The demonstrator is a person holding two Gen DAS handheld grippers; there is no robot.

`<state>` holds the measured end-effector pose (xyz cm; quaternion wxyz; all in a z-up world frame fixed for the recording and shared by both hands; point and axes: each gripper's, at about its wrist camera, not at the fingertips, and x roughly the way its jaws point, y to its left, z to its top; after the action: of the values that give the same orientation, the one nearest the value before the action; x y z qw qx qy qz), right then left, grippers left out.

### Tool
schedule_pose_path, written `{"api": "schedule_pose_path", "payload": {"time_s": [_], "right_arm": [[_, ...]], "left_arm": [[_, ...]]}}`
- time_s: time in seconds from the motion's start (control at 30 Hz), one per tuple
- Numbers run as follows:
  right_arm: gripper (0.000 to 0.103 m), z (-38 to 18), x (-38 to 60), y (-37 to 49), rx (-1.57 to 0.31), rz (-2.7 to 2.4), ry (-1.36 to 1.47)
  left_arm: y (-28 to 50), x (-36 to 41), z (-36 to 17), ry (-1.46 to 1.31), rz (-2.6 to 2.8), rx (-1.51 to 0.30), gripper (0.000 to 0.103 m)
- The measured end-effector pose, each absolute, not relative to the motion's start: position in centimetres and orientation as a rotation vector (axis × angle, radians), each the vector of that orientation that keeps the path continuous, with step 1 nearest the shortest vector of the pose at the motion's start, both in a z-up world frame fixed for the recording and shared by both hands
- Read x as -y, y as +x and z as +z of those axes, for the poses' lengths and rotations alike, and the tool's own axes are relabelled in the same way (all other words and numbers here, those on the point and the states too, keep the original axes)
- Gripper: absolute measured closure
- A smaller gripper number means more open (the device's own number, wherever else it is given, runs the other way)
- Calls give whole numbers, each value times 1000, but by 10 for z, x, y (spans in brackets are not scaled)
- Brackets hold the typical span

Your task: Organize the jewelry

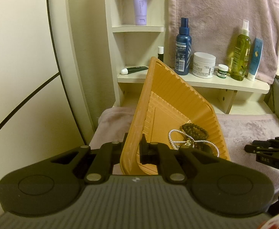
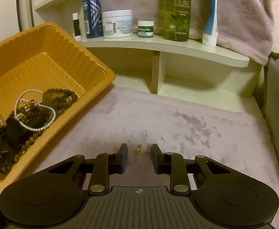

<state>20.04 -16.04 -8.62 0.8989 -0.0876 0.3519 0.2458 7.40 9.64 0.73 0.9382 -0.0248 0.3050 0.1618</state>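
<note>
The right gripper (image 2: pixel 139 157) is hanging low over the pink plush cloth (image 2: pixel 177 118) with its 2 fingers narrowed but not touching, and a tiny gold earring (image 2: pixel 138 150) is lying on the cloth in the gap between them. No pad is pressing on it yet. To do this pick well, I judge the fingers should be settling into the pile so the pads are closing under the small, spiky piece rather than skating over it, and squeezing gently, since the soft nap could be swallowing it.

At 9 o'clock in the right view, the orange tray (image 2: pixel 101 72) is standing tilted, and the left gripper (image 1: pixel 132 148) is pinching its thin ribbed wall, fingers nearly together. It is glossy moulded plastic with fluted sides. Piled in its low corner are a pearl necklace (image 2: pixel 34 128), dark bead bracelets (image 2: pixel 60 95) and black watches (image 2: pixel 0 150).

At 12 o'clock, bottles and jars are lining a pale wooden shelf (image 2: pixel 177 47).
</note>
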Motion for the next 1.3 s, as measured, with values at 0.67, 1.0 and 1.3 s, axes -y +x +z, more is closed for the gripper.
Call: {"api": "schedule_pose_path", "payload": {"time_s": [0.67, 1.0, 1.3], "right_arm": [[96, -86, 155, 196, -714, 509, -227], [96, -77, 166, 194, -724, 469, -185], [96, -55, 167, 191, -705, 501, -152]], "left_arm": [[74, -95, 8, -51, 330, -623, 96], [74, -95, 8, -51, 330, -623, 96], [74, -95, 8, -50, 330, -623, 96]]}}
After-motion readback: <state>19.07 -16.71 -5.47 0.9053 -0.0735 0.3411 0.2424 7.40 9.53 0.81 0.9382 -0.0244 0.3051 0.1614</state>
